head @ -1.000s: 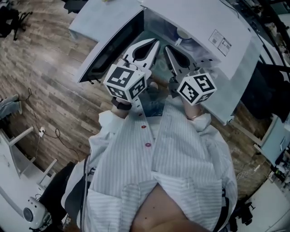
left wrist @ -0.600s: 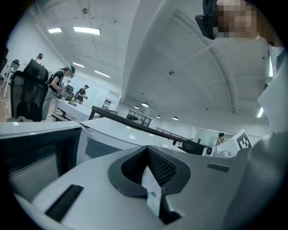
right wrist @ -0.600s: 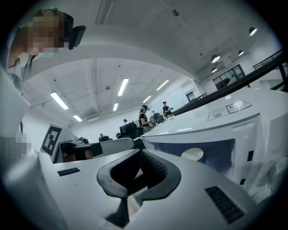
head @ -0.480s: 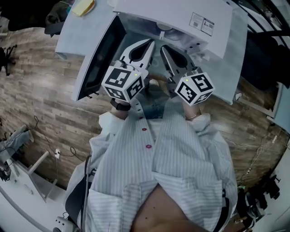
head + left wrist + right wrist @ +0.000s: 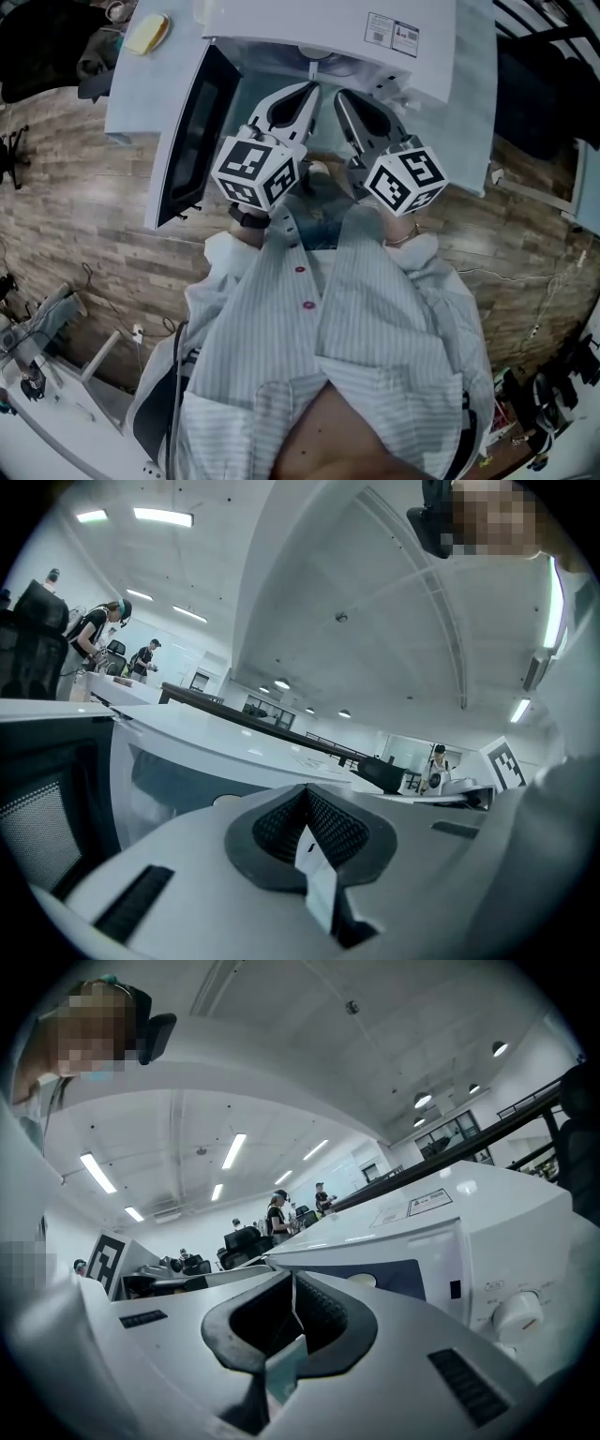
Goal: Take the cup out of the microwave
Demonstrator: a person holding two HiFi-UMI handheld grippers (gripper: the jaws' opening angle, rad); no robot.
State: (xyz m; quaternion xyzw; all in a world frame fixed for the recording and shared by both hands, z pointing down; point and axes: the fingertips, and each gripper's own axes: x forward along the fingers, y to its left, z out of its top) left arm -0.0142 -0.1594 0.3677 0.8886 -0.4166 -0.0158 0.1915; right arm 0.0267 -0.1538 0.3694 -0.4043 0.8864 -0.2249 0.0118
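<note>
wood-plank floor point(image 5: 84, 216) runs under a white table point(image 5: 131, 94), and on it the microwave point(image 5: 412, 37) stands with its door point(image 5: 192, 141) swung wide to the left. deep in the cavity, what looks to be the cup point(image 5: 361, 1280) shows only as a pale round top above the jaws, untouched. so opening the door appears done, while reaching in, gripping the cup and lifting it out are all left. the left gripper point(image 5: 305, 794) and right gripper point(image 5: 292, 1279) hang side by side at the mouth of the opening, angled toward each other, with the cup ahead of their tips and apart from both. both are clenched tight with nothing between the pads, so one would have to spread before any grasp.
</note>
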